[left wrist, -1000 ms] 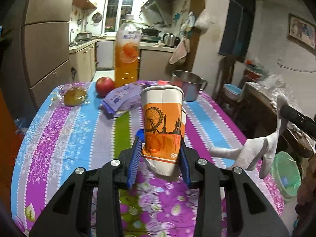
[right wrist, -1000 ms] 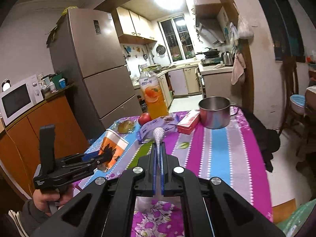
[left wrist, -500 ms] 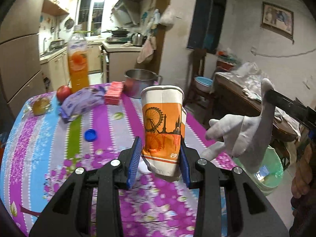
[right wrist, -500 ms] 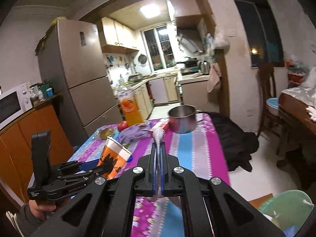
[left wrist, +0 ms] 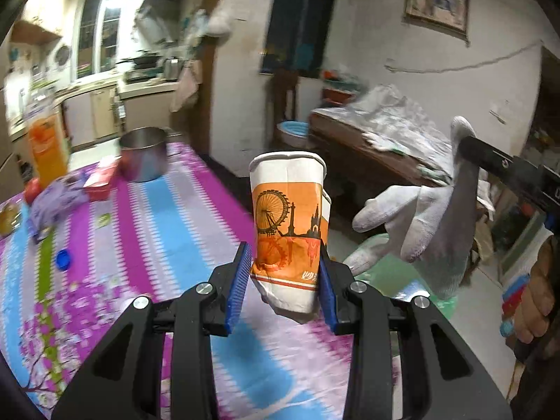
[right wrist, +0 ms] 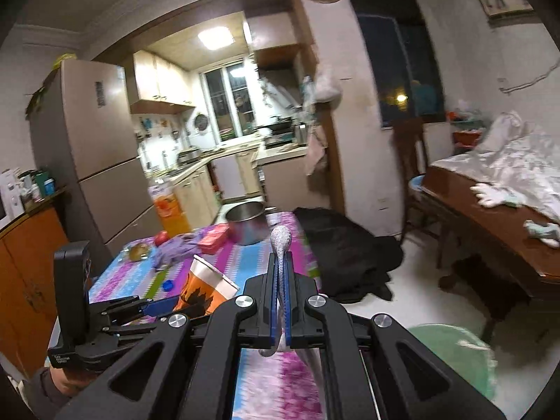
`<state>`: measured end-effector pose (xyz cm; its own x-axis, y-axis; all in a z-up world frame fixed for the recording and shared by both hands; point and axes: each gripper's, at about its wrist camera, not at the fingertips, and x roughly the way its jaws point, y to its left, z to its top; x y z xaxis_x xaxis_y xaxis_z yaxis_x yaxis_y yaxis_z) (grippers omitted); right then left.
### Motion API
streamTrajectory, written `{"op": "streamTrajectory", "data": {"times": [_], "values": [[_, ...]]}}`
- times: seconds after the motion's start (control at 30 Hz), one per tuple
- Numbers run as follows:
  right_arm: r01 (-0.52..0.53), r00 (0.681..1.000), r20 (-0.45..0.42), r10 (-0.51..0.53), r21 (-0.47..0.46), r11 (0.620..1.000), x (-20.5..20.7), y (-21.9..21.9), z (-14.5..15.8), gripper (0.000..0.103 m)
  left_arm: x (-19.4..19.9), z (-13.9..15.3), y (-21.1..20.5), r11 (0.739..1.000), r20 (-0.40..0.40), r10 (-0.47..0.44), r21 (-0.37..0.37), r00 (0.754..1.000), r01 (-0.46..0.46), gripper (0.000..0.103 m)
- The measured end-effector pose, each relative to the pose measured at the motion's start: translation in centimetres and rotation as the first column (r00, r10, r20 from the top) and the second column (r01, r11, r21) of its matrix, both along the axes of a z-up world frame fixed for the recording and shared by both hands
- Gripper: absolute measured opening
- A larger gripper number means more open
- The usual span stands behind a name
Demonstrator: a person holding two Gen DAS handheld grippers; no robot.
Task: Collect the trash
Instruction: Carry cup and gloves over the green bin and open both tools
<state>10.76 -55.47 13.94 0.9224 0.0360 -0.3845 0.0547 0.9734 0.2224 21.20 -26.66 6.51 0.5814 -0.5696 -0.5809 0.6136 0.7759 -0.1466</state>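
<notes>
Looked like a lived-in home: kitchen alcove with a fridge (right wrist: 87,147), wall cabinets (right wrist: 159,80) and a cooktop beyond a cloth-covered dining table (left wrist: 168,210). Held a framed picture (left wrist: 435,5) and a cluttered wooden table (right wrist: 490,217).

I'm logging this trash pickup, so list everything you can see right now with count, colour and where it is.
cup: 1, white and orange, crumpled, in left gripper
glove: 1, white, hanging from right gripper
bin: 1, green, on floor right of table
table: 1, striped pink, blue and purple cloth
pot: 1, steel, far end of table
bottle: 1, orange drink, far left of table
cap: 1, blue, on table
red box: 1, beside pot
purple pack: 1, near bottle
apple: 1, red, by bottle
fridge: 1, beige, left wall
left gripper: shut on cup
right gripper: shut on glove
</notes>
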Motion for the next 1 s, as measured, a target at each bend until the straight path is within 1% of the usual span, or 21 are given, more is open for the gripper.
{"op": "streamTrajectory", "data": {"times": [0.13, 0.23, 0.27, 0.37, 0.47, 0.6, 0.7, 0.87, 1.0], "values": [[0.074, 0.997, -0.010, -0.074, -0.003, 0.997, -2.3, -4.0, 0.0, 0.004, -1.0, -0.5, -4.5, 0.997, -0.010, -0.079, 0.007, 0.997, 0.079, 0.035], [0.135, 0.990, -0.033, -0.134, 0.003, 0.991, -3.8, -7.3, -0.6, 0.004, -1.6, -1.5, -7.9, 0.991, -0.024, -0.127, 0.024, 0.992, 0.128, 0.035], [0.146, 0.989, -0.039, -0.145, 0.004, 0.989, -4.0, -7.9, -0.9, 0.004, -1.7, -2.2, -9.3, 0.988, -0.043, -0.148, 0.031, 0.988, 0.149, 0.035], [0.193, 0.979, -0.071, -0.192, 0.012, 0.981, -5.1, -11.3, -2.2, 0.004, -2.1, -3.8, -11.8, 0.981, -0.075, -0.183, 0.048, 0.980, 0.186, 0.035], [0.226, 0.969, -0.104, -0.222, 0.025, 0.974, -5.5, -13.6, -4.1, 0.004, -2.3, -5.6, -13.9, 0.974, -0.105, -0.208, 0.071, 0.972, 0.216, 0.035], [0.258, 0.958, -0.141, -0.249, 0.044, 0.965, -5.2, -15.4, -6.6, 0.004, -2.8, -7.2, -15.8, 0.967, -0.126, -0.222, 0.100, 0.967, 0.236, 0.035], [0.270, 0.953, -0.155, -0.259, 0.055, 0.961, -4.4, -15.0, -7.7, 0.004, -2.9, -7.9, -16.3, 0.966, -0.137, -0.219, 0.110, 0.966, 0.234, 0.035], [0.273, 0.951, -0.166, -0.261, 0.059, 0.960, -3.4, -14.9, -8.6, 0.004, -3.1, -8.7, -17.0, 0.964, -0.142, -0.214, 0.130, 0.966, 0.233, 0.035], [0.272, 0.951, -0.169, -0.259, 0.059, 0.961, -3.1, -14.5, -8.7, 0.004, -3.4, -8.9, -17.2, 0.961, -0.137, -0.217, 0.142, 0.967, 0.236, 0.035]]}}
